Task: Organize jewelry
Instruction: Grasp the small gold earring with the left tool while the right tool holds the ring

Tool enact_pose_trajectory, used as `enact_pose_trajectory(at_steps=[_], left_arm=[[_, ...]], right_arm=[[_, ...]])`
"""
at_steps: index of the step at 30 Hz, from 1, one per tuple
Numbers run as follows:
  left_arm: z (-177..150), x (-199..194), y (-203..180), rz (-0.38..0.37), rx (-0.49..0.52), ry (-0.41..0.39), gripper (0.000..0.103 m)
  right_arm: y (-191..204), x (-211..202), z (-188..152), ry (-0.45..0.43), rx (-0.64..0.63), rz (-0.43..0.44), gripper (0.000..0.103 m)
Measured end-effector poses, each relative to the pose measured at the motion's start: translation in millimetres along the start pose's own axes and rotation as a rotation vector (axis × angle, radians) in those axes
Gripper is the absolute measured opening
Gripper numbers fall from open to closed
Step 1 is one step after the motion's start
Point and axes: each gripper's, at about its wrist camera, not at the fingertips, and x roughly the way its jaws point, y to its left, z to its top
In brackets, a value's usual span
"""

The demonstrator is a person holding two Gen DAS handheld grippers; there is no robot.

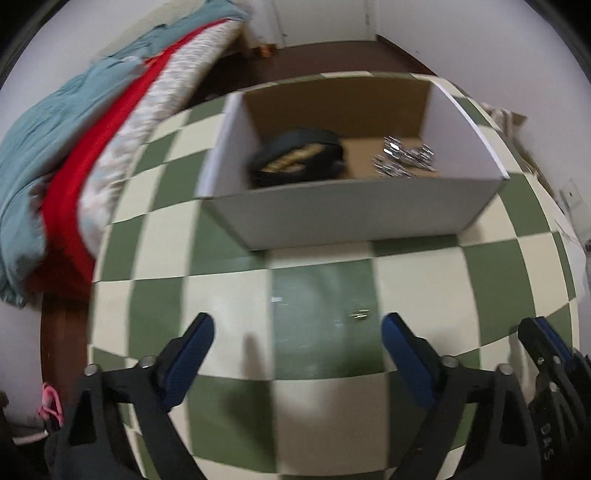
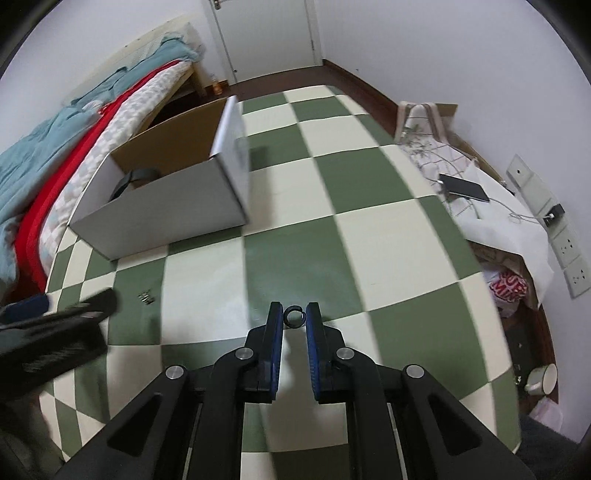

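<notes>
My left gripper is open and empty above the green-and-cream checked table. A small gold piece of jewelry lies on the table just inside its right finger. Beyond stands an open white cardboard box holding a dark round case and a heap of silver jewelry. My right gripper is shut on a small dark ring held between its fingertips above the table. The box also shows in the right wrist view, and a small silver piece lies near the left gripper.
A bed with teal and red bedding runs along the table's left. A phone on white cloth and wall sockets are on the right. A closed door is at the back.
</notes>
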Motion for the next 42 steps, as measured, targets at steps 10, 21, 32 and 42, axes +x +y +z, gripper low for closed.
enact_pose_trajectory(at_steps=[10, 21, 32, 42], left_arm=[[-1, 14, -15, -0.048, 0.013, 0.020, 0.076], [-1, 8, -20, -0.123, 0.004, 0.013, 0.015], [-8, 0, -13, -0.109, -0.011, 0.003, 0.006], [-10, -48, 9, -0.095, -0.040, -0.087, 0.006]], right_arm=[[-27, 3, 5, -0.001, 0.059, -0.008, 0.013], [-27, 9, 2, 0.013, 0.065, -0.015, 0.013], [-26, -2, 8, -0.012, 0.072, -0.010, 0.013], [-8, -32, 21, -0.068, 0.041, 0.031, 0.013]])
